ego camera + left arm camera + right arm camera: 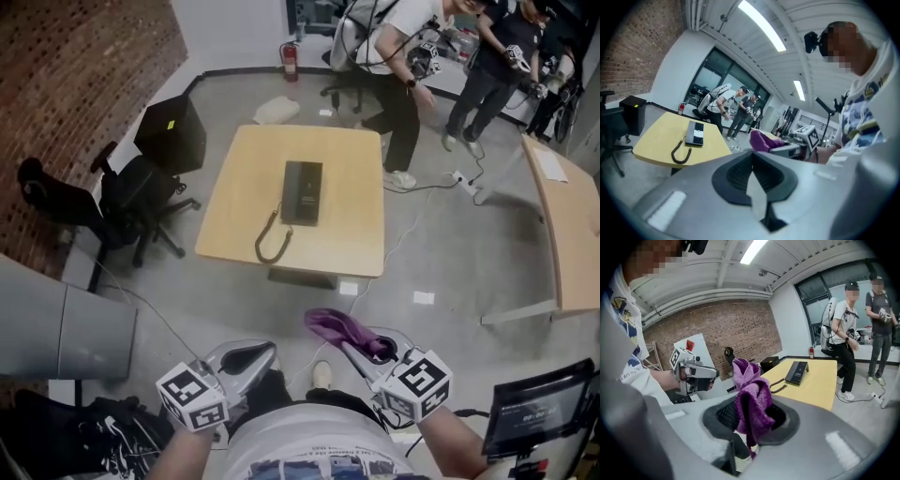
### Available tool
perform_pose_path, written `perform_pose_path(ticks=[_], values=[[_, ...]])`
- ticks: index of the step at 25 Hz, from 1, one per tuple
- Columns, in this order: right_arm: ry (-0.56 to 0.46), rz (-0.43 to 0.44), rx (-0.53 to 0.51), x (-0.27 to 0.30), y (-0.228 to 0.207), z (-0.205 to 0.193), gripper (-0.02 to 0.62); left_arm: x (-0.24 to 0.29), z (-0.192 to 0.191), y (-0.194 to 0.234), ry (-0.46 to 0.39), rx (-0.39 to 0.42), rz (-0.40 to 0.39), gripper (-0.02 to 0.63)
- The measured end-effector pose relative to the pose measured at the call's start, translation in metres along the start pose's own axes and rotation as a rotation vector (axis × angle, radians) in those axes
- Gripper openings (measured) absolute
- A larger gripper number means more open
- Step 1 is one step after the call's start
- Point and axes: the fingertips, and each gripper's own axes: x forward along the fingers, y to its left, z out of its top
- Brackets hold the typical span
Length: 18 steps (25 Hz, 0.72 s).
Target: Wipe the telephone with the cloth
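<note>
The right gripper (361, 352) clamps a crumpled purple cloth (333, 326); the left gripper (246, 358) has its jaws together, empty. The flat black telephone (302, 192) lies on the square yellow table (234, 187), well ahead; with nothing bracing it, wiping may shove it.

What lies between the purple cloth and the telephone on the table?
In the head view, a strip of grey floor, then bare yellow tabletop, separates the cloth from the telephone.

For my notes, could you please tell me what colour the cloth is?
The cloth is purple, shown best in the right gripper view.
</note>
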Motion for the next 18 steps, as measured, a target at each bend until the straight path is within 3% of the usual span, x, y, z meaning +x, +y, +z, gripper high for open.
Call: perform_pose_path(ticks=[7,18], values=[[0.0,-0.056,0.011,0.015,-0.031,0.013,0.085,0.023,0.017,0.038,0.005,-0.007,-0.039,0.005],[-0.02,-0.232,0.069,0.111,-0.053,0.077,0.085,0.029,0.076,0.154,0.078,0.041,-0.219,0.005]])
